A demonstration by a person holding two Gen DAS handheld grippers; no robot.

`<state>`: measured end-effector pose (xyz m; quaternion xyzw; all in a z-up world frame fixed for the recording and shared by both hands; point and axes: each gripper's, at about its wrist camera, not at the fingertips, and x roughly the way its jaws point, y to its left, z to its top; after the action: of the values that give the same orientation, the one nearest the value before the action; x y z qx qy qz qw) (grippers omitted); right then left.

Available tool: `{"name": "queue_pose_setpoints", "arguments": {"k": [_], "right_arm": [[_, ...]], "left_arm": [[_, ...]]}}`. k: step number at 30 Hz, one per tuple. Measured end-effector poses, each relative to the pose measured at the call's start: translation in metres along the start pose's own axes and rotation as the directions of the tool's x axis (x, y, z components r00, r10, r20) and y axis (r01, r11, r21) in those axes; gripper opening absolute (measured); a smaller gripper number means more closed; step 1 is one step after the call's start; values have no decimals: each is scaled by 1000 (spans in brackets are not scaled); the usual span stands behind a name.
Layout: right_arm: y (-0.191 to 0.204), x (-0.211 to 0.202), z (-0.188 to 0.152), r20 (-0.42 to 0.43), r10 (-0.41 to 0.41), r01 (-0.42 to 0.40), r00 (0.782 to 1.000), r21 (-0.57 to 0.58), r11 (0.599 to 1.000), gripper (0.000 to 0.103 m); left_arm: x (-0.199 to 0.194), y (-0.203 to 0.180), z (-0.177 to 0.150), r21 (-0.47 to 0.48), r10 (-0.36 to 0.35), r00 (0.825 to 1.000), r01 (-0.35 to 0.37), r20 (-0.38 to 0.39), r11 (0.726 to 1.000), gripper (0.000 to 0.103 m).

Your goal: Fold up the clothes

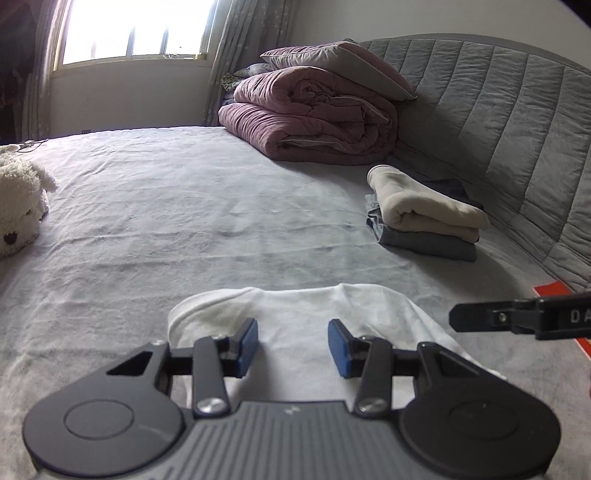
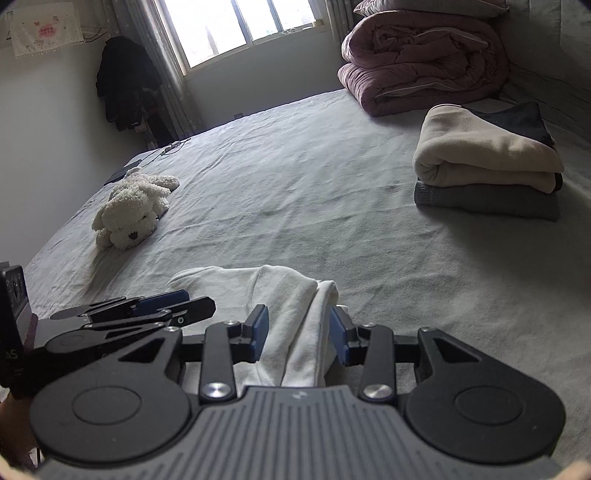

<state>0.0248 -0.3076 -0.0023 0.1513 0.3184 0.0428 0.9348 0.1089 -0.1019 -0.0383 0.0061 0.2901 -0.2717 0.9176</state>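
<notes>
Both tools low over white garment (image 1: 295,317) — left tool (image 1: 293,345) and right tool (image 2: 299,334) agape.

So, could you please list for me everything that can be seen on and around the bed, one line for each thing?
white garment: one, white, lying on the near part of the bed under both claws
folded clothes stack: one stack, cream piece on top of grey, a dark piece behind, on the right side of the bed
quilt: one, pink, folded at the head of the bed
pillow: one, pink and grey, on top of the quilt
plush dog: one, white, on the left side of the bed
bed sheet: one, light grey
headboard: one, grey, quilted
window: one, bright, on the far wall
left claw: blue pads, open, over the garment
right claw: blue pads, open, a fold of the garment between them
</notes>
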Motion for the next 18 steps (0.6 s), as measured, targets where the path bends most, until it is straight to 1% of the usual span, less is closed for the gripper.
{"name": "queue_pose_setpoints", "arguments": {"k": [4,7,10,12,18], "right_arm": [[-2,4,1,-8,-1,1,1000,0,1000,41],[-4,8,0,-17,-6,6,1000,-1,1000,41],[-4,10,-1,-25,-5,5,1000,3,1000,41],[-3,10,-1,-28,1,0,1000,5,1000,41],[2,8,-3,-35,33,-33,999,14,999,44]], "left_arm": [[19,11,13,-9,59,998,-59,-16,998,43],[19,18,18,-40,101,995,-102,-16,994,45],[16,24,23,-76,139,990,-140,-16,987,51],[11,24,22,-81,145,989,-146,-21,986,53],[0,11,17,-32,153,987,-155,-47,987,59]]}}
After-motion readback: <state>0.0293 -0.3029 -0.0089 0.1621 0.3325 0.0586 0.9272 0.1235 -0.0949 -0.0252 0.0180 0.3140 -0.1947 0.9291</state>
